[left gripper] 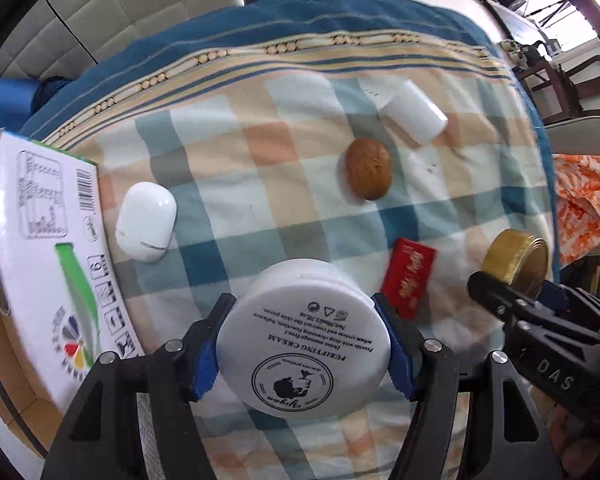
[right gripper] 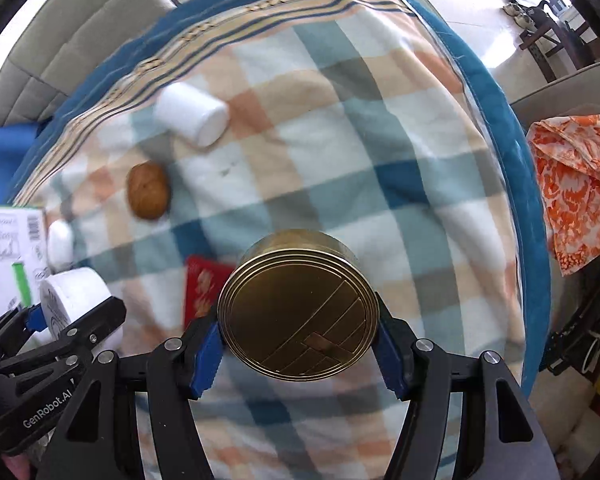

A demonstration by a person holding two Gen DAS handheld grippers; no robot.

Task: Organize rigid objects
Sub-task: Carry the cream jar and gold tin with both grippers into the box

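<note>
Over the checked blanket [left gripper: 284, 216], both grippers carry loads. Left gripper [left gripper: 303, 344] is closed on a white cream jar [left gripper: 303, 340], blue pads pressing its opposite sides, printed base turned toward the camera; jar held clear of the cloth, tilted on its side. Right gripper [right gripper: 299, 330] is clamped the same way on a gold tin [right gripper: 298, 306], pads at either edge of its round wall, flat embossed face toward the lens

Handling, as judgement: both are rigid, round and smooth-walled, so they can roll or slip in a two-point grip; a hold across the widest part of the wall, as now, looks soundest. Jar probably light plastic, tin probably light metal, dentable if squeezed hard. Contents unknown

Pose: the two grippers sit side by side, pointing forward and down over the near part of the blanket, right one just beside the left one's outer finger

Loose on the blanket: white earbud case [left gripper: 146, 222] near a printed carton [left gripper: 40, 240] at left; brown walnut-like object [left gripper: 369, 169] mid-field; white cylinder [left gripper: 414, 117] lying on its side beyond it; red packet [left gripper: 409, 282] between the two held items. Orange patterned cloth [right gripper: 576, 184] hangs off to the right
</note>
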